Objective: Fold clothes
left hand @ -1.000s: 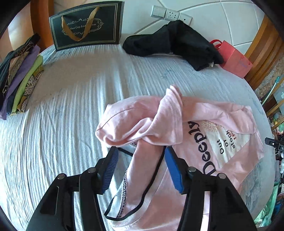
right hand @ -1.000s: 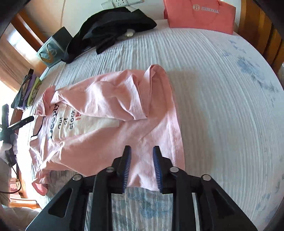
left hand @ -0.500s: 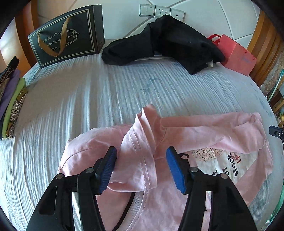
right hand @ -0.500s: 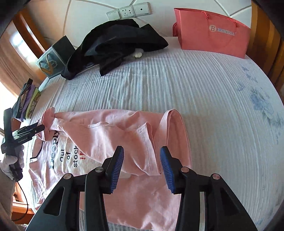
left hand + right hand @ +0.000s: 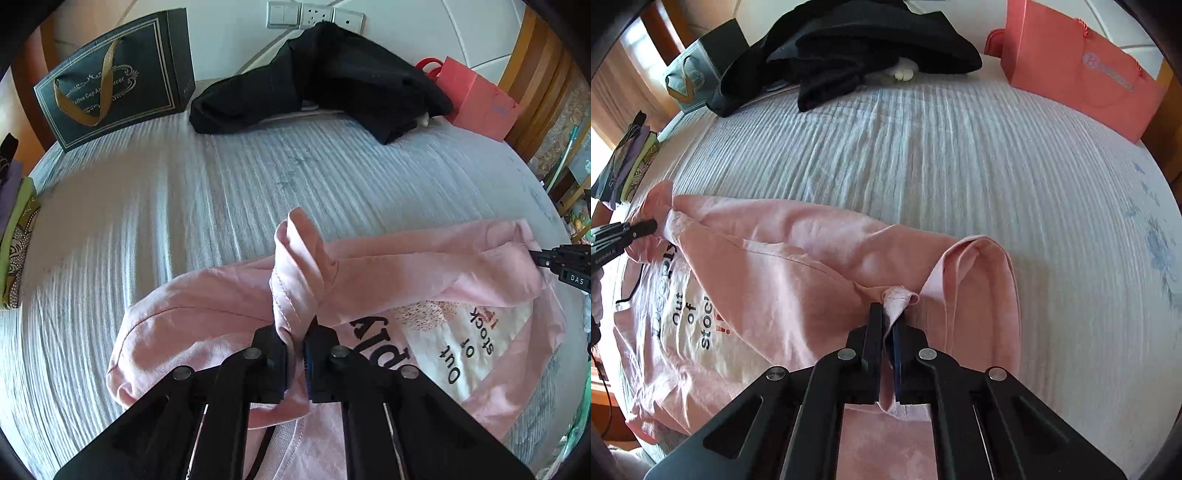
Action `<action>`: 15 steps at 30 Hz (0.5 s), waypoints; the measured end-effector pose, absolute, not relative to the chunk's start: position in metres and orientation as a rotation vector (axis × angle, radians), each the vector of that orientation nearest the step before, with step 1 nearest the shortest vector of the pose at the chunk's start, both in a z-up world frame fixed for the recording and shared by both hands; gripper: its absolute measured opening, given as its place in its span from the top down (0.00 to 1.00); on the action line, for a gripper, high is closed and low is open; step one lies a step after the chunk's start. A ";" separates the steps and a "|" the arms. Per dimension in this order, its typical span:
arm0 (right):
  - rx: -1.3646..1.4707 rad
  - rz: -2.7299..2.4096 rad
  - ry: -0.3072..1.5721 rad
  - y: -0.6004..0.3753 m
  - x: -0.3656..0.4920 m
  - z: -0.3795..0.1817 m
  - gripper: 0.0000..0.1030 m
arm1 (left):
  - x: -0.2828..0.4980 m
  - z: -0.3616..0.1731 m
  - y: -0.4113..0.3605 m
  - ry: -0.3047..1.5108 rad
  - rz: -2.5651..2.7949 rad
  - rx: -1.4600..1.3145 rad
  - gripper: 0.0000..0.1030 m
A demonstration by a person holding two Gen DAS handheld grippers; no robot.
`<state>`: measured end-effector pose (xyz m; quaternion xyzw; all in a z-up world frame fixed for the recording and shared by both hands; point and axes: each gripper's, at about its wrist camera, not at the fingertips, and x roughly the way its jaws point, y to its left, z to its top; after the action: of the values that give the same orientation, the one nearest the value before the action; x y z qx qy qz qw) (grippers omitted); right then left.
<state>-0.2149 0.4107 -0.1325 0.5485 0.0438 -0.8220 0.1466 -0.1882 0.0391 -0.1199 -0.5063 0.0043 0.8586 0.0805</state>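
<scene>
A pink T-shirt [image 5: 424, 266] lies crumpled across the near part of a white ribbed bedspread [image 5: 184, 206], its printed front with black lettering facing up. The left gripper [image 5: 295, 343] has its jaws pressed together on a bunched fold of a sleeve, which sticks up beyond the fingertips. The right gripper [image 5: 888, 321] pinches a small stitched edge of the same T-shirt [image 5: 798, 266] at the opposite side – the fabric between the two grips runs in a long rolled band. Toward the headboard rest a heap of black clothes [image 5: 332, 77], a dark gift bag [image 5: 114, 77] and a pink paper bag [image 5: 1078, 62], all well apart from the shirt – folded fabrics [image 5: 14, 229] lie at the bed's left edge
</scene>
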 end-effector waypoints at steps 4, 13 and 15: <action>1.421 -2.468 0.157 0.422 -0.212 -0.084 0.96 | -0.195 -0.073 0.034 0.161 2.641 -1.390 0.95; 1.249 -2.748 0.077 0.427 -0.337 -0.026 0.53 | -0.343 -0.043 -0.002 0.171 2.821 -1.407 0.26; 1.255 -2.763 0.046 0.427 -0.340 -0.026 0.49 | -0.352 -0.044 -0.013 0.078 2.823 -1.432 0.26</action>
<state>-0.3402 0.4271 -0.0263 0.4128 0.0151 -0.9091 0.0531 -0.3523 -0.0134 -0.0439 -0.4521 0.0246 0.8916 -0.0125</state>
